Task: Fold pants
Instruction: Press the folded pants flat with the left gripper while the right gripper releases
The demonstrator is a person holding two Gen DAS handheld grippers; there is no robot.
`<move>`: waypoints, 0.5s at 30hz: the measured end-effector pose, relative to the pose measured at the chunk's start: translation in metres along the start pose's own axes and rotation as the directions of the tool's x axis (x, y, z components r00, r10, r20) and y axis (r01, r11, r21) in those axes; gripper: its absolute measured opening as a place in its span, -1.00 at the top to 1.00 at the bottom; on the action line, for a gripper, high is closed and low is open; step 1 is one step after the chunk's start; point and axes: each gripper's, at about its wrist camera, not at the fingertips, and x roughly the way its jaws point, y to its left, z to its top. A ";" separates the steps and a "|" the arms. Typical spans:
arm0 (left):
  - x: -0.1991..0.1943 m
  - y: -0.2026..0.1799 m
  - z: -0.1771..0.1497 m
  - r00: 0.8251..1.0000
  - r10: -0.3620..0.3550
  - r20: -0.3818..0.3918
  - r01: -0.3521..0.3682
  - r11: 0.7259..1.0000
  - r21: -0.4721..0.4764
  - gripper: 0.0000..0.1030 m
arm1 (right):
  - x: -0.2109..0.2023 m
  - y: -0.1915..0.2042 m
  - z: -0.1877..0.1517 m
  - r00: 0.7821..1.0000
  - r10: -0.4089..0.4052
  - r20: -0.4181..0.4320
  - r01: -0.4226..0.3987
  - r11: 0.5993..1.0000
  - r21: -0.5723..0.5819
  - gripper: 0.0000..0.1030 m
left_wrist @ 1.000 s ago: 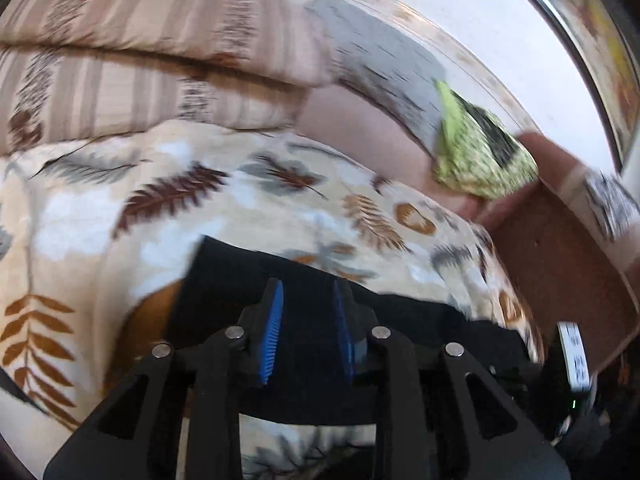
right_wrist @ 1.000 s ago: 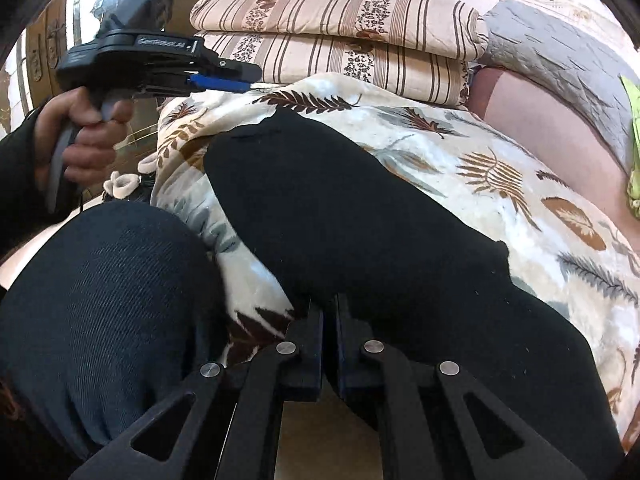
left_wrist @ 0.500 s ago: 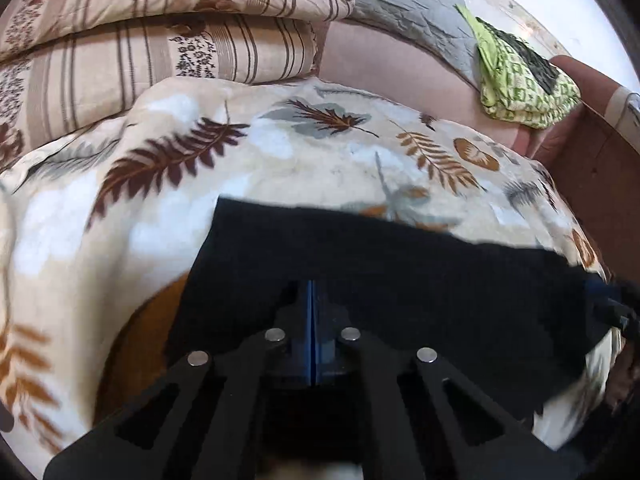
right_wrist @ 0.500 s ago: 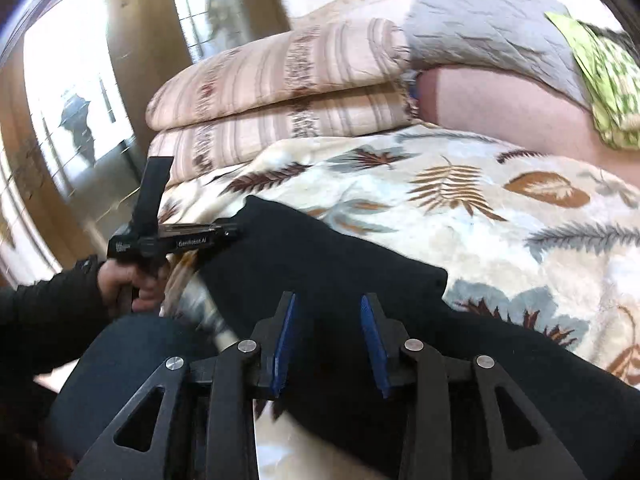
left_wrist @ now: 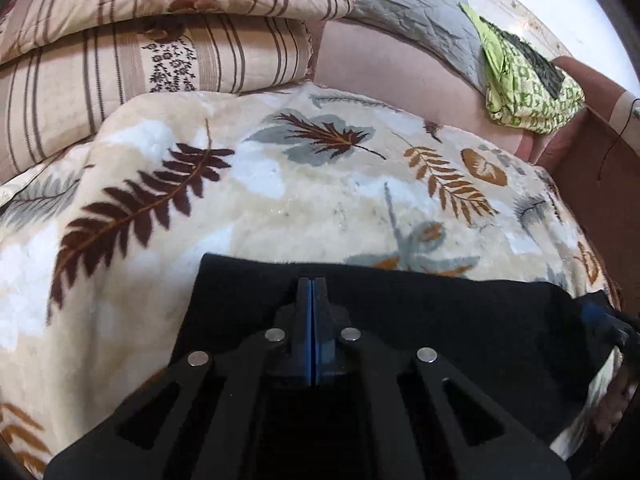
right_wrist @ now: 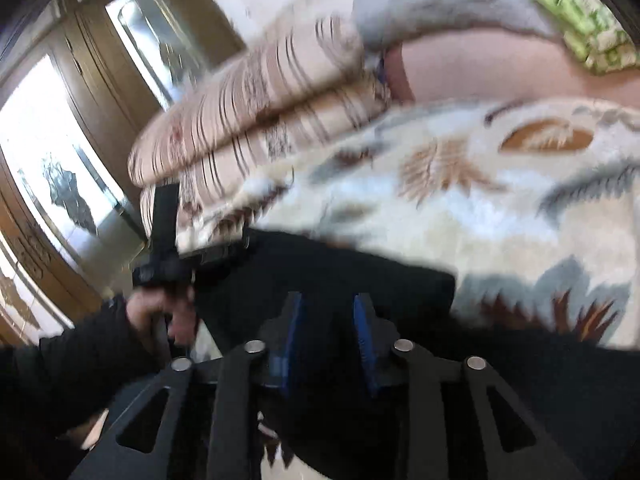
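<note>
The black pants (left_wrist: 460, 320) lie along the near edge of a leaf-patterned blanket (left_wrist: 280, 184). My left gripper (left_wrist: 312, 284) is shut over the near left part of the pants; whether cloth is pinched between its blue pads is hidden. In the right wrist view, which is blurred, my right gripper (right_wrist: 326, 308) is open, its blue pads just above the pants (right_wrist: 328, 264). The left gripper (right_wrist: 188, 264) shows there in the person's hand at the pants' left end. The right gripper (left_wrist: 608, 324) shows at the right edge of the left wrist view.
Two striped pillows (left_wrist: 152, 40) are stacked at the back left of the bed. A grey quilt (left_wrist: 404, 4) and a green patterned cloth (left_wrist: 528, 88) lie on the pink sofa back (left_wrist: 384, 68). Wooden doors with glass panes (right_wrist: 64, 160) stand on the left.
My left gripper closed over the pants within the last second. My right gripper opened and swung left; its view is now tilted and blurred.
</note>
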 end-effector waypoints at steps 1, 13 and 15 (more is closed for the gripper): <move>-0.005 0.001 0.000 1.000 0.008 0.003 -0.008 1.000 -0.005 0.98 | 0.010 -0.006 0.000 0.997 -0.066 -0.044 0.066 0.998 -0.002 0.37; -0.110 -0.085 0.051 0.978 -0.161 0.133 0.167 0.985 -0.033 -0.45 | -0.035 0.006 -0.001 0.972 -0.230 0.047 0.233 0.967 -0.098 0.39; -0.108 -0.118 0.050 0.969 -0.223 0.108 0.227 0.973 -0.032 -0.72 | -0.063 0.002 -0.006 0.947 -0.310 0.089 0.319 0.939 -0.128 0.29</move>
